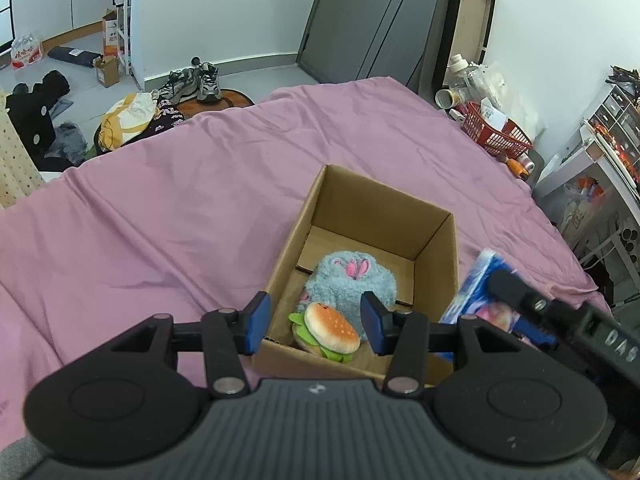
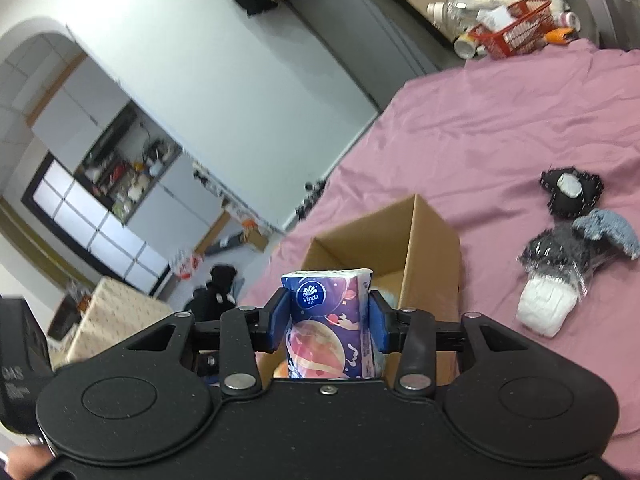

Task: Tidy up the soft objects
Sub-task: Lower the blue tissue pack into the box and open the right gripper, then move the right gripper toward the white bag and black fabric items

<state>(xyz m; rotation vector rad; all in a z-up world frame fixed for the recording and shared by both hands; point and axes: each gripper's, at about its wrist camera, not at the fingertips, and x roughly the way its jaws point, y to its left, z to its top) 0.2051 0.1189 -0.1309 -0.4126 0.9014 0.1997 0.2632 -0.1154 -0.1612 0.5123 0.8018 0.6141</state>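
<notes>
An open cardboard box [image 1: 438, 246] stands on the pink bed sheet [image 1: 168, 208]. Inside it lie a fluffy blue plush [image 1: 352, 280] and a burger plush [image 1: 330, 330]. My left gripper [image 1: 316, 322] is open and empty, just above the box's near edge over the burger. My right gripper [image 2: 330, 322] is shut on a blue Vinda tissue pack [image 2: 332, 320], held tilted beside the box [image 2: 434, 248]; the pack also shows in the left wrist view [image 1: 486, 292]. A black plush [image 2: 570, 192] and a bagged grey and white soft item [image 2: 560, 272] lie on the sheet [image 2: 500, 128] to the right.
A red basket [image 1: 496, 132] with bottles and clutter sits at the bed's far right corner. Shoes [image 1: 200, 82], bags and clothes lie on the floor beyond the bed. Shelving [image 1: 608, 152] stands at the right.
</notes>
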